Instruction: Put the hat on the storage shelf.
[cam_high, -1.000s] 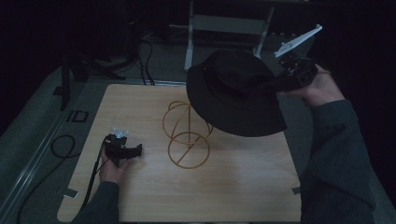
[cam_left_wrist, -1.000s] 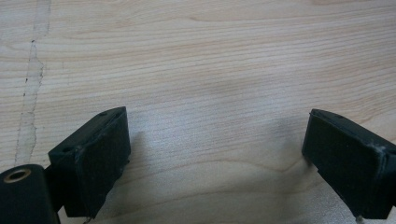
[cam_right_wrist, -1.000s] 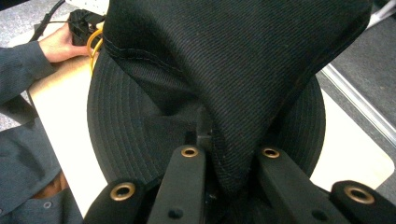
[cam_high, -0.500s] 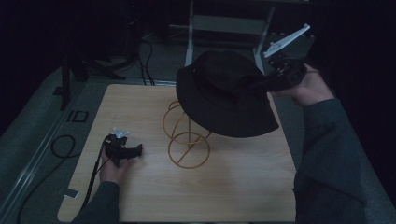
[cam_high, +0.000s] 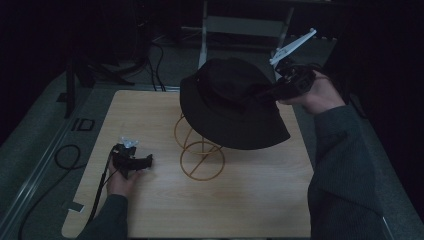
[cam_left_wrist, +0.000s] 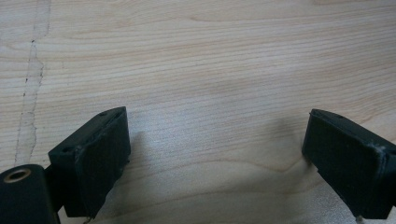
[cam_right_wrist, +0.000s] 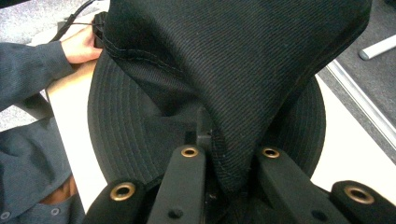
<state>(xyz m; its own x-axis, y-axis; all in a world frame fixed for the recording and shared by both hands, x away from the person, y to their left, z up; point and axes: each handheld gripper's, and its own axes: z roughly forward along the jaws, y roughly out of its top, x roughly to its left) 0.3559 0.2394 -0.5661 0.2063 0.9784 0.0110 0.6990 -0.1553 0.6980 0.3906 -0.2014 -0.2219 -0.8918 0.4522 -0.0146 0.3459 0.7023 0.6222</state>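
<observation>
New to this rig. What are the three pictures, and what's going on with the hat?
A person holds a hand-operated two-jaw gripper in each hand. The high view looks down on a wooden table; the other two pictures come from cameras riding on each gripper. The right gripper is shut on the fabric of a black bucket hat, holding it over a wire hat stand. In the right gripper view the hat is pinched between the jaws. The left gripper rests open on bare wood.
</observation>
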